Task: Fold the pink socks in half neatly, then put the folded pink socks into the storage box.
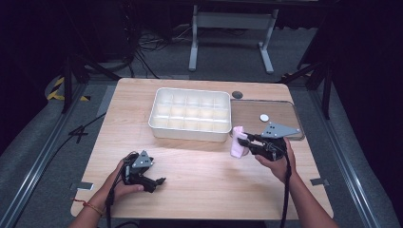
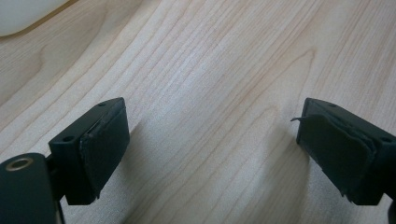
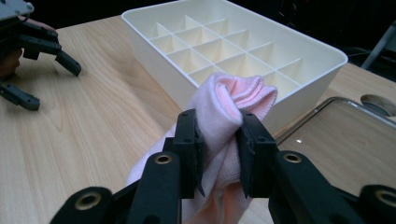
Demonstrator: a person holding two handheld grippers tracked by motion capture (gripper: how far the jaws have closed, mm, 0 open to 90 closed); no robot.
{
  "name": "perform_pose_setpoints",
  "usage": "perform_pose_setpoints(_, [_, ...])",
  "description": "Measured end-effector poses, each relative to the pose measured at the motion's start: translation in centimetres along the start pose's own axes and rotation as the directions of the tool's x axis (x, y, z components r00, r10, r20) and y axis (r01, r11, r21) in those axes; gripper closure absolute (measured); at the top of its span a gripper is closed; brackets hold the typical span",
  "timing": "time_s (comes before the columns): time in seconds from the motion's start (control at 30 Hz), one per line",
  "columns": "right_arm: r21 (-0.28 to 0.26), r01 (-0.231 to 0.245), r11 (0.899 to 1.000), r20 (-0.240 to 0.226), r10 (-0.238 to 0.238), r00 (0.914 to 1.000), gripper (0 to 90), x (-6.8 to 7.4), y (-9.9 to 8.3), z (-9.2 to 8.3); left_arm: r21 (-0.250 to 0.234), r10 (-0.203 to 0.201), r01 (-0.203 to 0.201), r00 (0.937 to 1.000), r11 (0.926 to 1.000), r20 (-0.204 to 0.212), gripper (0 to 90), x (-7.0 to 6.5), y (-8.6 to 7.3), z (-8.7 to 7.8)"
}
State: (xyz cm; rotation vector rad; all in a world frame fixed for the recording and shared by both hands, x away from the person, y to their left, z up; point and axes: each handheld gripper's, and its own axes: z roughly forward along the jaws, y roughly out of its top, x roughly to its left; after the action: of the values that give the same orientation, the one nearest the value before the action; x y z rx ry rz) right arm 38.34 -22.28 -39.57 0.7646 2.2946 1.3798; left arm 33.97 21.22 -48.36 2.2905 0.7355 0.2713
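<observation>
Closest to the lens in the right gripper view, the right gripper (image 3: 218, 140) pinches a folded pink cloth (image 3: 233, 105) between its two black pads, the bundle bulging above them and hanging below. In the high view that cloth (image 1: 236, 141) hangs just off the near right corner of the white divided tray (image 1: 157, 111), above the counter (image 1: 199, 166). The likely step is to carry it over the tray and set it into a compartment; to do that well, clear the rim first, centre the bundle over one cell, lower it, and only then release, so the loose tail does not drape across a divider. The left gripper (image 1: 153, 181) rests low on the counter with its jaws spread wide on nothing. The counter is pale wood; a clear lid (image 1: 280, 114) bearing a small white disc (image 1: 264, 117) lies right of the tray. Beyond, grey floor and dark surroundings.
</observation>
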Motion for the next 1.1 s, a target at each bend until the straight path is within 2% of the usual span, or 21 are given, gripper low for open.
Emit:
perform_pose_setpoints(0.2, [-0.008,0.013,1.0,0.019,-0.013,0.9997,72.0,-1.0,1.5,0.2,0.0,0.0,0.0,1.0,1.0,0.0,9.6,0.0,0.0,0.0])
perform_pose_setpoints(0.43, [0.009,0.032,0.999,0.044,-0.032,0.9985,71.9,-1.9,3.4,0.5,0.0,0.0,0.0,1.0,1.0,0.0,9.6,0.0,0.0,0.0])
perform_pose_setpoints(0.6, [0.014,0.052,0.999,0.035,-0.052,0.998,71.9,-2.1,4.2,1.0,0.001,-0.001,0.001,1.0,1.0,-0.007,9.6,0.0,0.0,0.0])
perform_pose_setpoints(0.7, [0.028,0.075,0.997,0.039,-0.076,0.9963,71.9,-2.1,5.0,2.0,0.004,-0.004,0.004,0.9999,1.0,-0.01,9.6,-0.1,0.0,-0.1])
perform_pose_setpoints(1.1, [0.048,0.081,0.996,0.054,-0.083,0.9951,71.9,-2.2,6.6,4.5,0.001,0.0,0.0,1.0,1.0,-0.008,9.4,0.0,0.0,0.0])
